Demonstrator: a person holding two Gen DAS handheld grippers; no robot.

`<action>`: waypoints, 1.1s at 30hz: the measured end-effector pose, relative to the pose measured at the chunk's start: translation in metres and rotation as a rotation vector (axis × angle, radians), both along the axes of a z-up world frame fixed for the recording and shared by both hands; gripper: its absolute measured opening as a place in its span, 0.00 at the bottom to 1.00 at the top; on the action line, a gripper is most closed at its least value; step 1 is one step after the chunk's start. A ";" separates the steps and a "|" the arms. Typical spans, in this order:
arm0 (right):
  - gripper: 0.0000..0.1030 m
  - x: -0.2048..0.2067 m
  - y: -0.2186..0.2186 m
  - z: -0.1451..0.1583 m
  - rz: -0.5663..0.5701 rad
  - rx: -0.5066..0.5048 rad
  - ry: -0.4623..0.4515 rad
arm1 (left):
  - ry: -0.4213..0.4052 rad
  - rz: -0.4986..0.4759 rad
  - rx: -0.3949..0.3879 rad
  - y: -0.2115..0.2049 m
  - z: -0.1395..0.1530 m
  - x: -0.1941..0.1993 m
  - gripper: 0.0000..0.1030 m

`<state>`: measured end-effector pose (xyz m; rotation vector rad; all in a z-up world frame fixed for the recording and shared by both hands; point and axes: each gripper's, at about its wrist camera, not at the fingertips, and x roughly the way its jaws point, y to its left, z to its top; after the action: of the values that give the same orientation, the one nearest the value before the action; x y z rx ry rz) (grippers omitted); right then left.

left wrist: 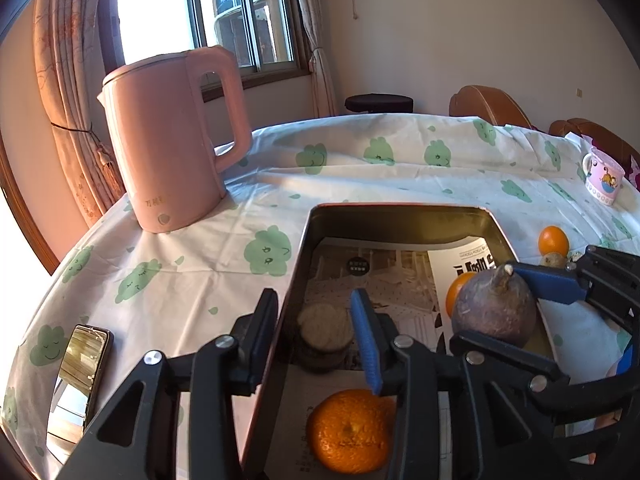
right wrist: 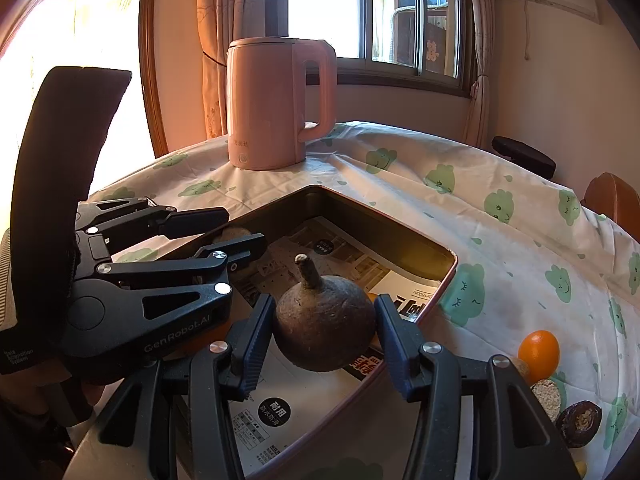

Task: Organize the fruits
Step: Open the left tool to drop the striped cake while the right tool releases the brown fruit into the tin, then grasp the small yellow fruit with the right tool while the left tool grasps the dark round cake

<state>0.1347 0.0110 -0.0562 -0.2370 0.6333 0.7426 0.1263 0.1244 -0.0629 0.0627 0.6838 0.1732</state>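
Note:
A metal tray (left wrist: 400, 220) lined with printed paper stands on the table. My right gripper (right wrist: 324, 334) is shut on a brown bulb-shaped fruit with a stem (right wrist: 325, 326) and holds it over the tray; the fruit also shows in the left wrist view (left wrist: 494, 310). My left gripper (left wrist: 316, 332) is open, its fingers straddling the tray's left wall. In the tray lie an orange (left wrist: 350, 432), a second orange (left wrist: 456, 290) behind the brown fruit, and round cut slices (left wrist: 324, 328). On the cloth outside lie an orange (right wrist: 539, 350), a cut piece (right wrist: 547, 398) and a dark fruit (right wrist: 580, 422).
A pink kettle (left wrist: 172, 140) stands at the table's far left. A phone (left wrist: 82, 364) lies near the left edge. A pink mug (left wrist: 603, 178) stands at the far right. Chairs (left wrist: 488, 104) and a stool (left wrist: 378, 103) are beyond the table.

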 end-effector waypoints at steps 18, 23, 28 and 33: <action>0.67 -0.005 -0.016 0.008 -0.052 0.048 -0.057 | -0.088 0.014 -0.032 -0.001 0.011 -0.016 0.62; 0.67 -0.010 -0.061 0.021 -0.112 0.065 -0.098 | -0.145 -0.019 -0.037 -0.021 0.026 -0.027 0.63; 0.66 -0.014 -0.133 0.030 -0.238 0.037 -0.132 | -0.191 -0.101 -0.047 -0.065 0.038 -0.037 0.68; 0.66 -0.016 -0.197 0.021 -0.360 -0.006 -0.114 | -0.155 -0.212 -0.045 -0.117 0.032 -0.029 0.68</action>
<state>0.1184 -0.1865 -0.0347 -0.1632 0.5506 0.3782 0.0973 0.0071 -0.0313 0.0771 0.5216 -0.0407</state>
